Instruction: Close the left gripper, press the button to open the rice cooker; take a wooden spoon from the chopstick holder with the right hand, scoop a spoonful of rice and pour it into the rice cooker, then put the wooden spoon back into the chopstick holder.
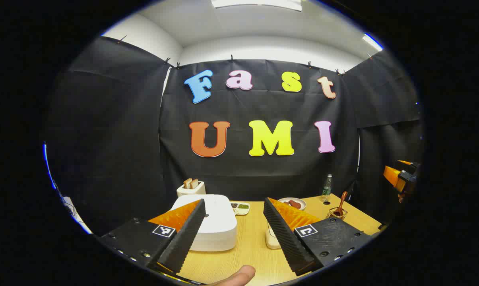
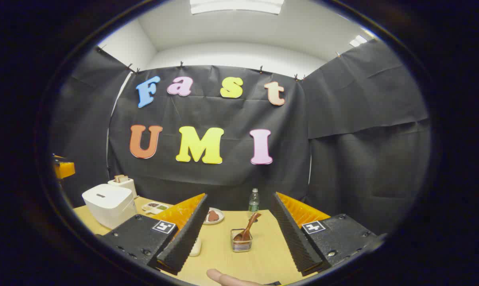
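Your left gripper [image 1: 233, 222]: jaws spread wide, holding nothing, above the tabletop [image 1: 255, 246]. Your right gripper [image 2: 237, 228]: likewise spread wide and empty.
Rice cooker [image 1: 213, 222]: white, lid down, on the tabletop's left part, just behind your left gripper's left finger.
Wooden spoon [image 2: 248, 230]: standing tilted in the chopstick holder [image 2: 241, 241], which sits between your right gripper's fingers, farther off.
Toaster [image 1: 191, 188]: behind the cooker.
Bottle [image 2: 254, 202]: at the rear.

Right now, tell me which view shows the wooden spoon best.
The right gripper view: the wooden spoon stands in the chopstick holder, centred between the open jaws, unobstructed. In the left gripper view the spoon sits small and off to the right, beyond one finger.
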